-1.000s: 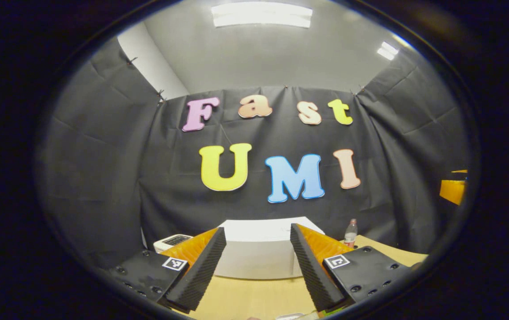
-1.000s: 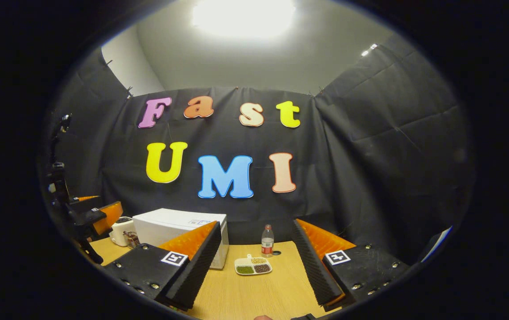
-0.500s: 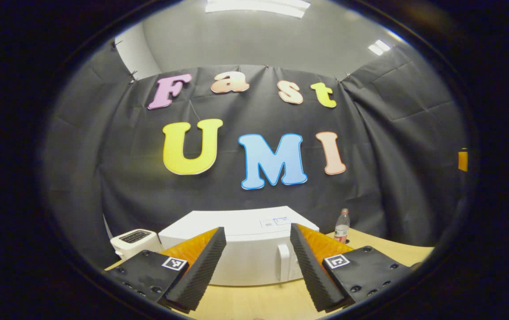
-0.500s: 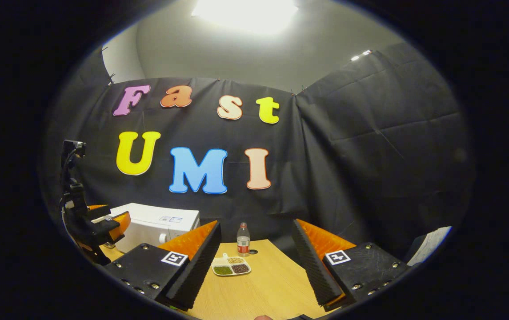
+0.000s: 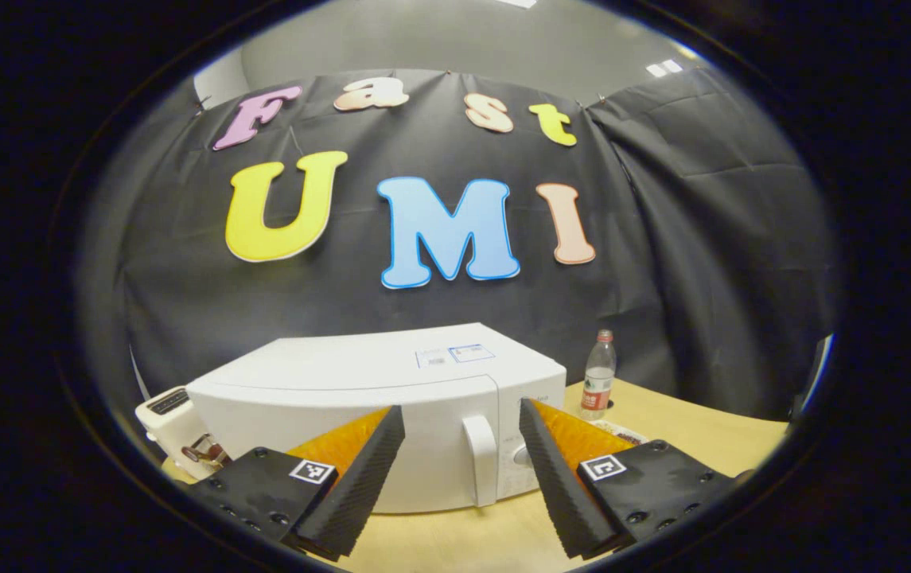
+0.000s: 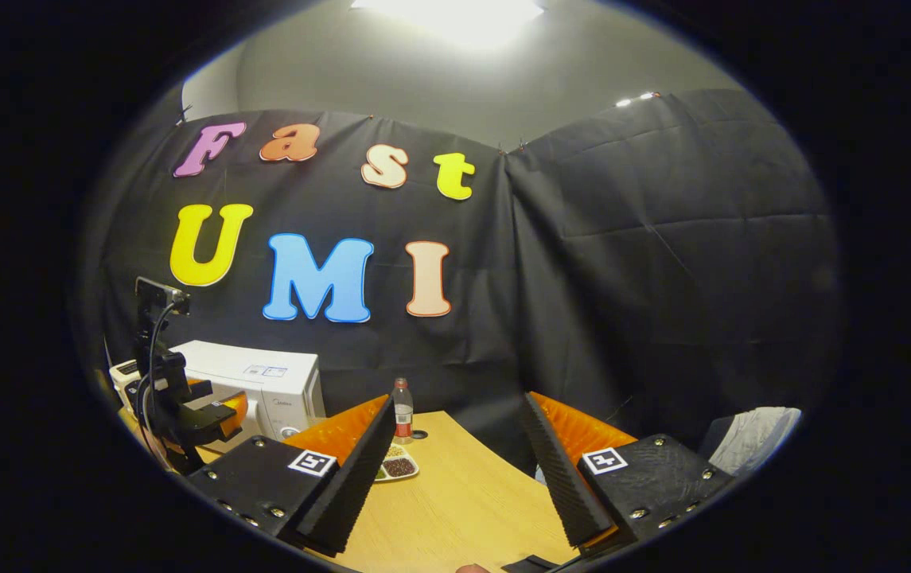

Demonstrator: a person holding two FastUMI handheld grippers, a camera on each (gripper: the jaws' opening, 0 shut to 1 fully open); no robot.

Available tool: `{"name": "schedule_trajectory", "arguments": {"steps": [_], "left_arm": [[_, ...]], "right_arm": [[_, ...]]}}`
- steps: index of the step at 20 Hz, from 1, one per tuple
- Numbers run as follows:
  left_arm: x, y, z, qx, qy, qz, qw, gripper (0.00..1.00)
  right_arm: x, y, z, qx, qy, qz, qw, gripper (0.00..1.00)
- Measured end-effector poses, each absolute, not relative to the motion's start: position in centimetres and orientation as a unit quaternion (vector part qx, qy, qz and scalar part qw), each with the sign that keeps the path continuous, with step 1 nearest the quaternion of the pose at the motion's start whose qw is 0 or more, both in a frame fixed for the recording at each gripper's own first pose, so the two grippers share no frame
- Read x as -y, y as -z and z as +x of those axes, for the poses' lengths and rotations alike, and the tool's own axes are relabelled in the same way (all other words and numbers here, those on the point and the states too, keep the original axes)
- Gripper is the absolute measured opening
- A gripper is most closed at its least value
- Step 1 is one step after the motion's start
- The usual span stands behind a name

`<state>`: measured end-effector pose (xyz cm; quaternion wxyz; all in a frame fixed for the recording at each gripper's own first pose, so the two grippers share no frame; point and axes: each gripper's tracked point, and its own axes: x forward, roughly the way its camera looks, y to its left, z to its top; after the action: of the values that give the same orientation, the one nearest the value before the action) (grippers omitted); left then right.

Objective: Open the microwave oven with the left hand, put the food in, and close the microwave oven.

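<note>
Closing in over the last second, the left tool (image 5: 461,469) now faces the microwave (image 5: 391,398), whose door handle (image 5: 481,458) sits between its spread fingers, not yet touched. The door is shut, so opening has not begun. The right tool (image 6: 455,469), also spread and holding nothing, has swung rightward and hovers over the surface (image 6: 455,509). The food tray (image 6: 398,465) lies near the bottle (image 6: 402,410), beside the microwave.

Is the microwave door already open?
No, in the left gripper view the microwave has its door flush and shut, with the left gripper open before the door handle, not touching it.
</note>
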<state>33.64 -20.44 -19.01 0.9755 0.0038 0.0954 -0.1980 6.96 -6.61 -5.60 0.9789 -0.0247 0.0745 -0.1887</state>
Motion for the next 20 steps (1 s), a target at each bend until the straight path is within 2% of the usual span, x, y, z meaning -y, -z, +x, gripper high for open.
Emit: {"name": "schedule_trajectory", "arguments": {"steps": [1,5,7,8,9,11,15,20], "left_arm": [[20.9,19.9,34.2,-0.105,0.201,0.003,0.974,0.94],[22.5,23.9,35.4,-0.14,0.205,0.0,0.969,0.99],[22.9,25.3,35.6,-0.155,0.207,-0.001,0.966,0.89],[22.9,25.8,35.6,-0.156,0.204,0.001,0.966,0.88],[23.0,26.0,35.7,-0.159,0.204,0.003,0.966,0.75],[23.0,26.3,36.0,-0.161,0.202,0.005,0.966,0.72],[23.8,26.6,36.2,-0.161,0.206,0.008,0.965,0.42],[23.7,26.7,36.0,-0.168,0.191,0.003,0.967,0.32]], "right_arm": [[6.6,5.6,6.9,-0.077,0.192,-0.029,0.978,0.96],[7.2,6.0,6.6,-0.088,0.207,-0.04,0.974,0.96],[7.5,6.1,6.4,-0.094,0.213,-0.041,0.972,0.96],[7.6,6.2,6.2,-0.096,0.215,-0.042,0.971,0.96],[7.7,6.2,6.1,-0.098,0.216,-0.044,0.971,0.96],[7.9,6.1,5.8,-0.099,0.216,-0.05,0.97,0.96],[8.2,5.6,5.2,-0.097,0.216,-0.053,0.97,0.96],[8.6,5.6,4.1,-0.1,0.209,-0.057,0.971,0.96]]}}
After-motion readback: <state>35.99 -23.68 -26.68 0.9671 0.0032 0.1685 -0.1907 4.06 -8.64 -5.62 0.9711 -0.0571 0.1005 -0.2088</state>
